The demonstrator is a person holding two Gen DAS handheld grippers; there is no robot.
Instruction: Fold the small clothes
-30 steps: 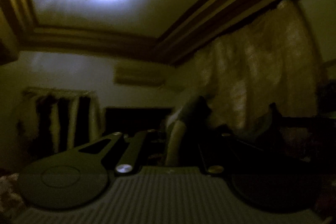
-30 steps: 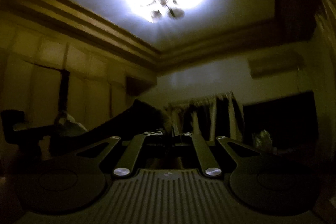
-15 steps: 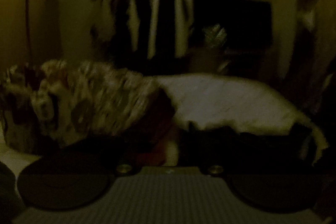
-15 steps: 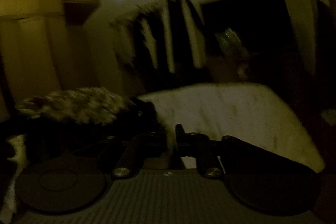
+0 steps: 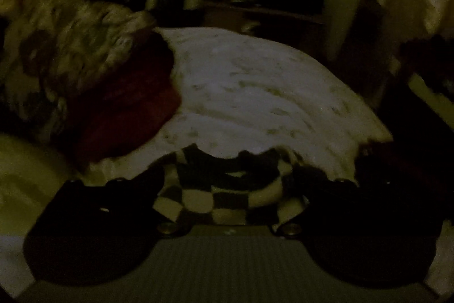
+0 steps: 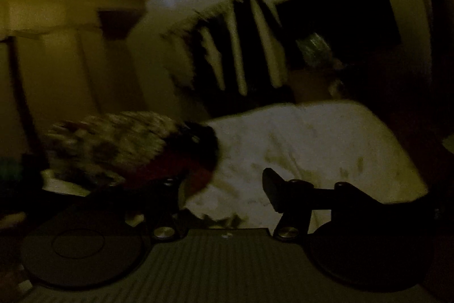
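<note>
Dim bedroom, pale bedsheet (image 5: 255,93), patterned blanket (image 5: 71,47) over a red cloth (image 5: 127,110), no readable writing, my left gripper (image 5: 227,183) opening wide around a checkered garment (image 5: 221,198), my right gripper (image 6: 227,189) opening wide over the sheet, nothing between.

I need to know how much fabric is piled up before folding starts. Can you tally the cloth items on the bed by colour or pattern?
Checkered, black and white: 1, the checkered garment nearest the left tongs
Dark red: 1, the red cloth
Mottled floral: 1, the patterned blanket
White: 1, the white sheet
Total: 4
</note>
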